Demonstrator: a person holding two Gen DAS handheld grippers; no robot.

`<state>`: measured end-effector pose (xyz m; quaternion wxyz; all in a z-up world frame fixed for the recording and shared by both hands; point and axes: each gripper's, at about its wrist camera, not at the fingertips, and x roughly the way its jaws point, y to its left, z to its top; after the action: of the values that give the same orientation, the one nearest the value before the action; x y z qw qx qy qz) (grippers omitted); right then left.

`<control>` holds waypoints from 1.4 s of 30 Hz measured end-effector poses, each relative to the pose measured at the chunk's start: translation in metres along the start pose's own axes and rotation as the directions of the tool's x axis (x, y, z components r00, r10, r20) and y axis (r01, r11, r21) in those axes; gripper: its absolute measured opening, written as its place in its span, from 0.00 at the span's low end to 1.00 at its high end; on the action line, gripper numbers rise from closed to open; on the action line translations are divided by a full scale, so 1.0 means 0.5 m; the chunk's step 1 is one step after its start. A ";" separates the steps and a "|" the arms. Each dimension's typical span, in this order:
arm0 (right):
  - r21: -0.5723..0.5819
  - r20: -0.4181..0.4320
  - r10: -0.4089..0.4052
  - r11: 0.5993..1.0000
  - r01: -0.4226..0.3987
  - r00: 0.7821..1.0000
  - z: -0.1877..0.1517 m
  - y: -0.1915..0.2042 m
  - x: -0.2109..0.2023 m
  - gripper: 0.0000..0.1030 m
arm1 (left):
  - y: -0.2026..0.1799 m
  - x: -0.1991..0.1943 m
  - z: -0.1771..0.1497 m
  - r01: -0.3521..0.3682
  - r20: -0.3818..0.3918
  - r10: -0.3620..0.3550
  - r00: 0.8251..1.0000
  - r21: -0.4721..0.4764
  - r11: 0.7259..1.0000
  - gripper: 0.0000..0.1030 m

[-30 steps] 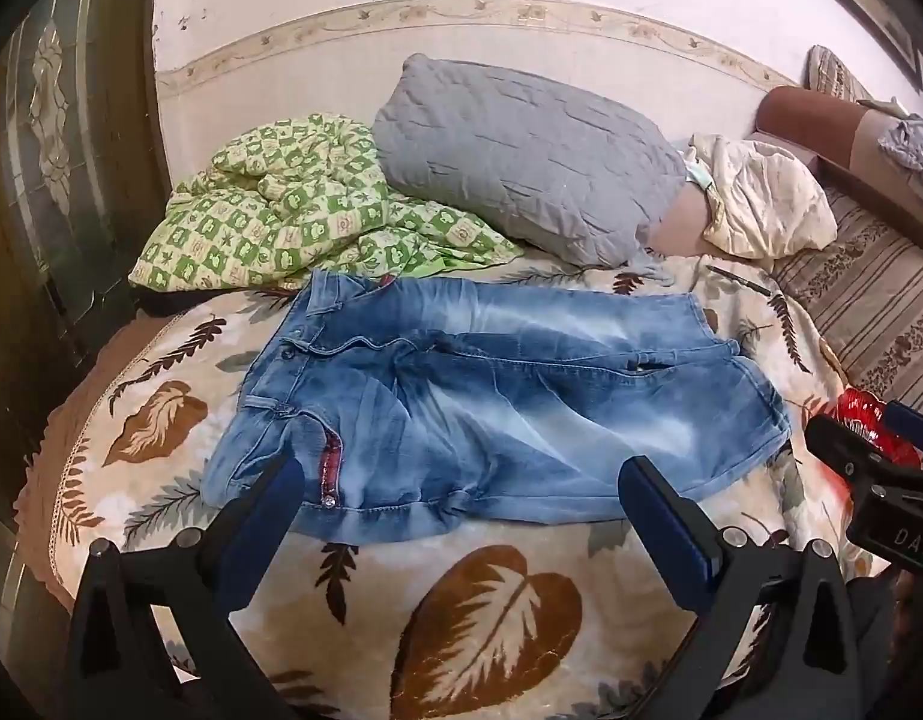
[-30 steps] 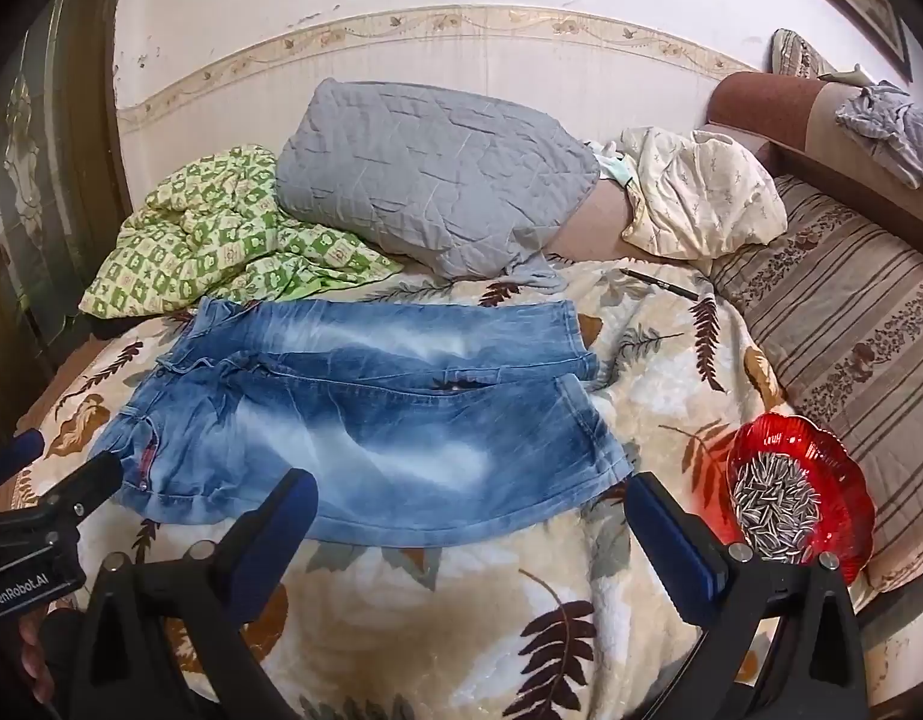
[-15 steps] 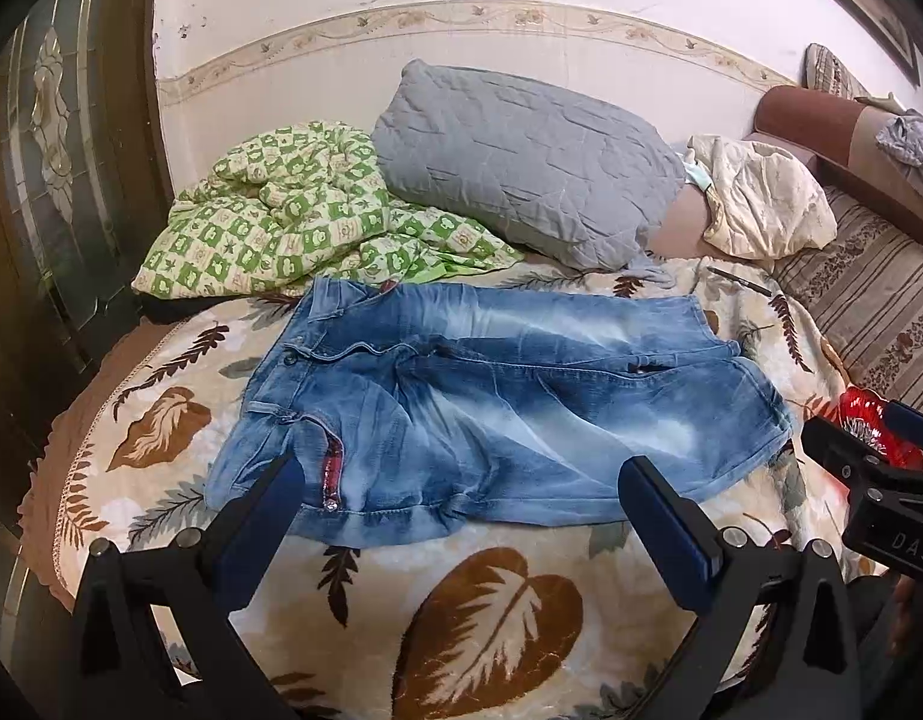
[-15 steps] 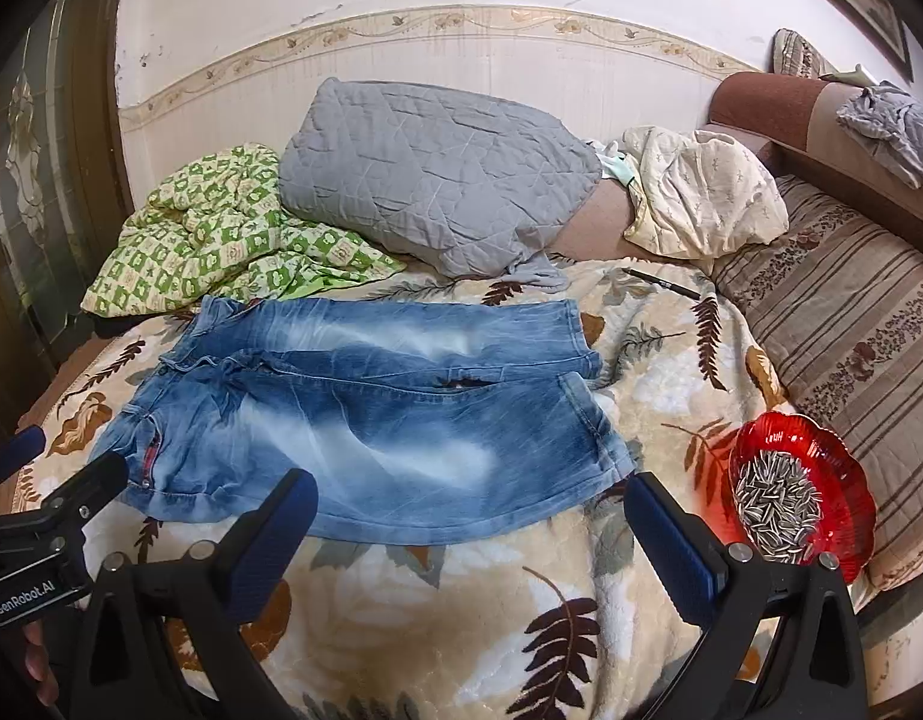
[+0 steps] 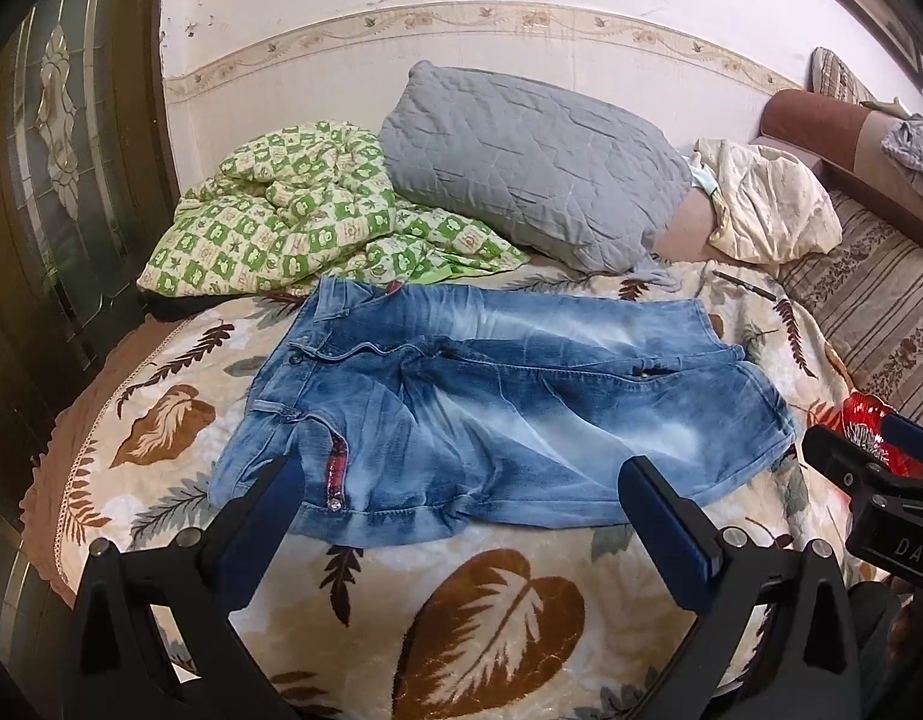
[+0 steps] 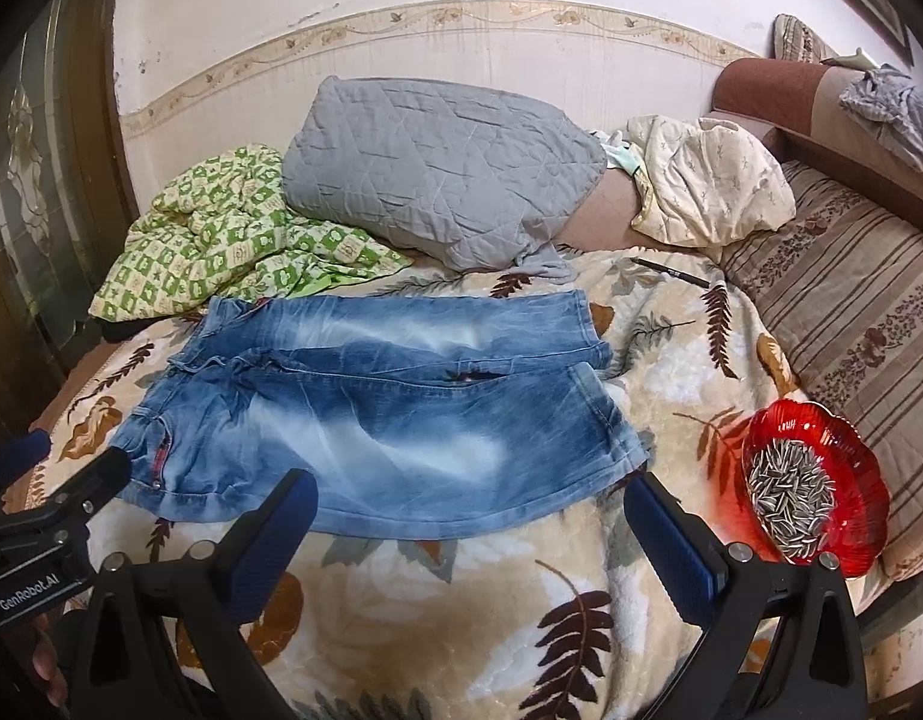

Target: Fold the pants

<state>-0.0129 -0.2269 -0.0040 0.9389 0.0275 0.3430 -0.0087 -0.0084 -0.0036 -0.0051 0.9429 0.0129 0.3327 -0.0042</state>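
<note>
Faded blue denim pants (image 5: 497,408) (image 6: 377,420) lie spread flat on the leaf-print blanket (image 5: 491,600) (image 6: 461,606), waist to the left, leg hems to the right. My left gripper (image 5: 461,510) hovers open just short of the near edge, toward the waist end, holding nothing. My right gripper (image 6: 470,525) hovers open over the near edge, toward the hem end, also holding nothing. Each gripper shows at the side of the other's view: the right gripper (image 5: 869,480) and the left gripper (image 6: 53,498).
A grey quilted pillow (image 5: 533,162) and a green checked blanket (image 5: 281,222) lie behind the pants. A red bowl (image 6: 845,450) of sunflower seeds sits at the right by a striped cushion (image 6: 851,300). A pen (image 6: 671,273) lies near the far right.
Both views have shifted slightly; the pants sit a little lower and nearer in frame. The pants lie unmoved and both grippers stay open.
</note>
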 end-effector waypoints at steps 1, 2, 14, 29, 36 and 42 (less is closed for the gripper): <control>-0.002 0.000 0.001 1.000 -0.001 1.000 0.000 0.000 0.000 1.00 | 0.001 0.000 0.001 -0.004 -0.003 0.004 1.000 0.000 1.000 1.00; -0.005 -0.001 -0.001 1.000 0.001 1.000 0.001 0.001 0.001 1.00 | -0.001 0.002 -0.001 -0.006 -0.006 0.006 1.000 -0.002 1.000 1.00; -0.020 -0.005 -0.023 1.000 0.023 1.000 -0.001 0.002 0.004 1.00 | -0.006 0.009 -0.012 0.007 -0.024 -0.007 1.000 0.007 1.000 1.00; -0.026 -0.008 -0.045 0.999 0.045 0.999 -0.001 0.004 0.008 1.00 | -0.010 0.015 -0.015 0.015 -0.034 -0.014 0.999 0.018 1.000 1.00; -0.028 -0.011 -0.043 0.999 0.043 0.999 -0.002 0.007 0.011 1.00 | -0.016 0.025 -0.016 0.018 -0.040 -0.017 0.999 0.030 0.999 1.00; -0.025 -0.017 -0.043 0.999 0.043 0.999 -0.005 0.003 0.019 1.00 | -0.032 0.040 -0.022 0.024 -0.063 -0.020 0.998 0.052 0.998 1.00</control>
<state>-0.0073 -0.2253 -0.0120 0.9356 0.0086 0.3520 -0.0243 -0.0001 -0.0190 -0.0268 0.9313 0.0340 0.3620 -0.0229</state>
